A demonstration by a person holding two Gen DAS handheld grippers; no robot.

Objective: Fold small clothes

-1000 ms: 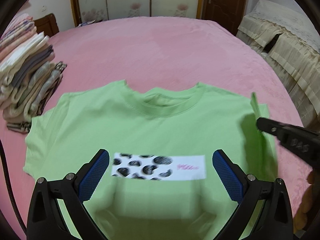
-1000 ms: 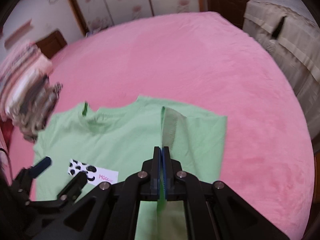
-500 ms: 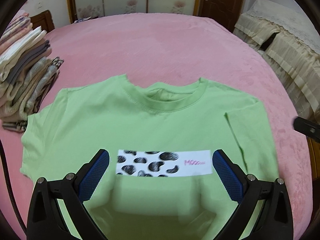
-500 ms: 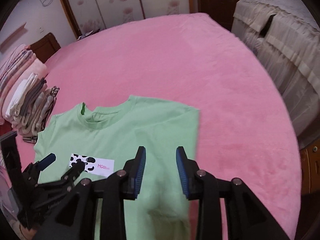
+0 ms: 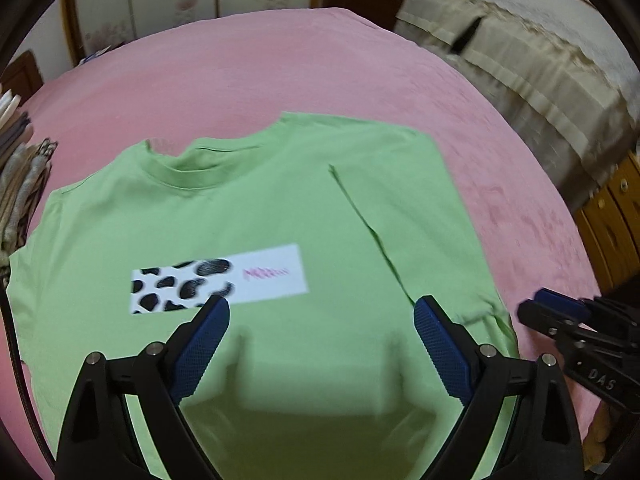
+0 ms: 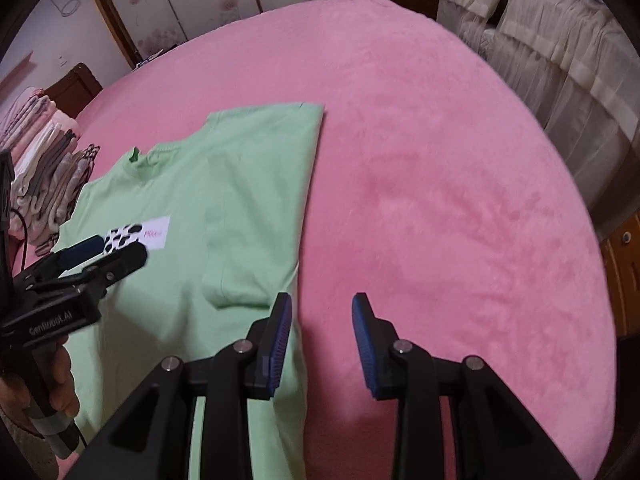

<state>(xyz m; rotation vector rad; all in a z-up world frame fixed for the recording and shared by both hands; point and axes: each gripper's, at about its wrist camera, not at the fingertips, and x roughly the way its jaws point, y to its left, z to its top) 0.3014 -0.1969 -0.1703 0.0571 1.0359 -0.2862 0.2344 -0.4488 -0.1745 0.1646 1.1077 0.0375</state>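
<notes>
A light green T-shirt (image 5: 260, 208) with a white cow-spot label (image 5: 220, 278) lies flat, front up, on the pink bed; it also shows in the right wrist view (image 6: 224, 200). Its right sleeve is folded inward over the body (image 5: 404, 216). My left gripper (image 5: 320, 316) is open and empty, hovering over the shirt's lower middle. My right gripper (image 6: 322, 312) is open and empty, over the shirt's right edge and the bare bed beside it. The right gripper also shows at the right edge of the left wrist view (image 5: 560, 312).
The pink bed cover (image 6: 440, 160) stretches wide to the right and beyond the shirt. A stack of folded clothes (image 6: 44, 168) sits at the bed's left edge. A cream-covered piece of furniture (image 5: 520, 60) and a wooden cabinet (image 5: 616, 216) stand at the right.
The right gripper, shut on the right sleeve a second ago, laid it inward, let go and opened, then drew back right. The left gripper shifted right over the shirt.
</notes>
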